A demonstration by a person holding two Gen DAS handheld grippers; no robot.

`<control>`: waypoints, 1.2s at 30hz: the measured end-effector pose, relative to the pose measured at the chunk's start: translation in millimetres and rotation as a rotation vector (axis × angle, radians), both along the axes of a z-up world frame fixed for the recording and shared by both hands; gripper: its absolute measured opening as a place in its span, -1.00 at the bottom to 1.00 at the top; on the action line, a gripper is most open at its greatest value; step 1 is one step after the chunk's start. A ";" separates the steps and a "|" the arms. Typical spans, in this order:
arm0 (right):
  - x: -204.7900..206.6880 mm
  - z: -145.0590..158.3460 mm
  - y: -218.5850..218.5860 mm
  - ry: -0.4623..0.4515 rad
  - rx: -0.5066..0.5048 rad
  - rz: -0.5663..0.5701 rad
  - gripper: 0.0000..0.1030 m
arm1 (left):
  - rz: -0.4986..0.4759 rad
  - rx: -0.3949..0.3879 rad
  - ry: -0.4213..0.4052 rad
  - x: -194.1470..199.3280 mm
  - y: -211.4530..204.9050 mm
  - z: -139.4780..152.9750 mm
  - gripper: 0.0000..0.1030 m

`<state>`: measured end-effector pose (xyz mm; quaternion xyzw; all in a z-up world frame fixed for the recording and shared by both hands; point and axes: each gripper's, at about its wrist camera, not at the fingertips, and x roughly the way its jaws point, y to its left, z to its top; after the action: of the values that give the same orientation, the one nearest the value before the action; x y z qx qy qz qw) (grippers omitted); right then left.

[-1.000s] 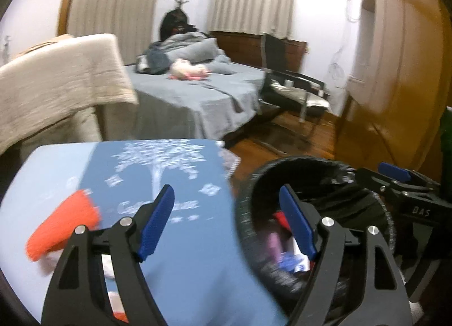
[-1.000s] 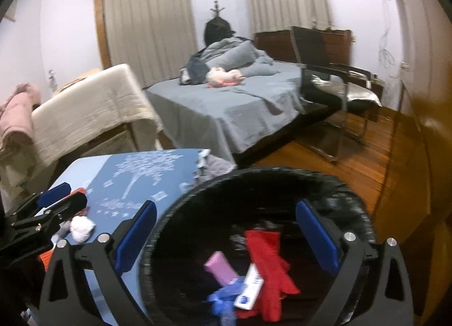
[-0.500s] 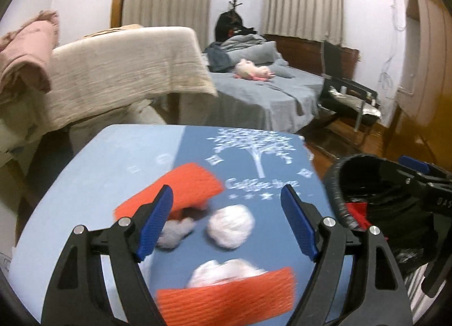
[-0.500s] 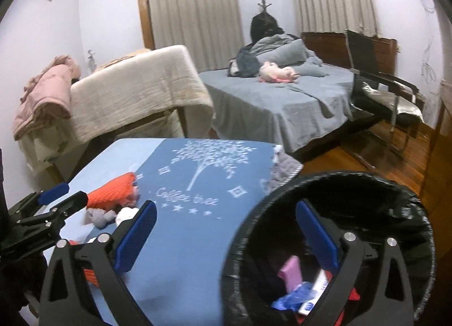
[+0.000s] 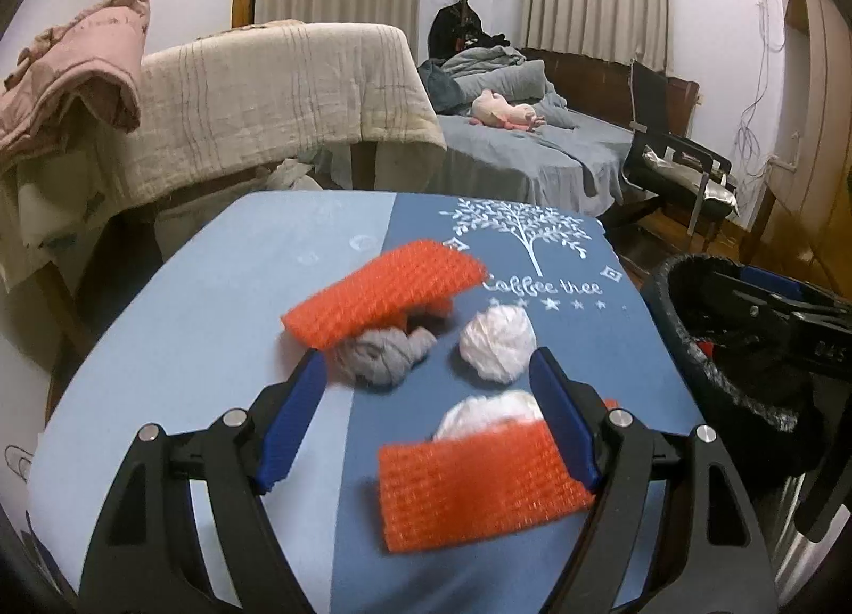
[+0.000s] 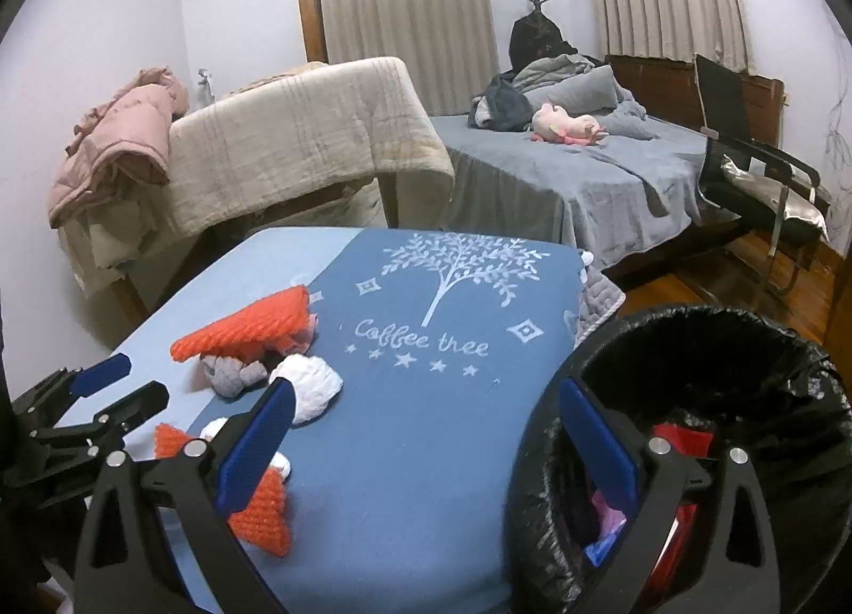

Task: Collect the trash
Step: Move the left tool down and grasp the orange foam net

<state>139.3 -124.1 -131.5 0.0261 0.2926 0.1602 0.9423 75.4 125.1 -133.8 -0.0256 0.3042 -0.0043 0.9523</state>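
On the blue table cloth (image 5: 223,305) lie two orange foam nets (image 5: 383,289) (image 5: 474,486), a grey wad (image 5: 381,355) and two white wads (image 5: 498,342) (image 5: 482,414). My left gripper (image 5: 426,427) is open and empty, just above the near net and the wads. My right gripper (image 6: 420,449) is open and empty, straddling the table edge and the rim of the black-lined trash bin (image 6: 708,348). The bin holds red, pink and blue scraps (image 6: 681,441). The pile also shows in the right wrist view (image 6: 250,332), and the bin in the left wrist view (image 5: 692,342).
Behind the table stand a rack draped with a beige blanket (image 5: 277,97) and a pink jacket (image 6: 117,134), a grey bed (image 6: 586,172) with a pink plush toy (image 6: 564,124), and a black chair (image 6: 756,172) on the wooden floor.
Both grippers swung left, away from over the bin toward the table. The left gripper came down over the pile of nets and wads, which now fills its view.
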 end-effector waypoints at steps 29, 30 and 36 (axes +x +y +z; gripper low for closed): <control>-19.2 -15.0 1.6 0.022 -0.031 0.024 0.88 | 0.027 -0.059 0.213 5.6 -18.0 -57.9 0.70; -18.4 -15.2 1.8 0.024 -0.031 0.024 0.88 | 0.025 -0.065 0.218 6.7 -17.6 -59.4 0.70; -14.0 -19.8 0.3 0.037 -0.031 0.025 0.88 | -0.006 -0.110 0.240 10.6 -17.4 -66.7 0.26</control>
<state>125.3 -123.8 -151.3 0.0108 0.3128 0.1669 0.9350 86.0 107.7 -200.5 -0.0771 0.4155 -0.0205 0.9061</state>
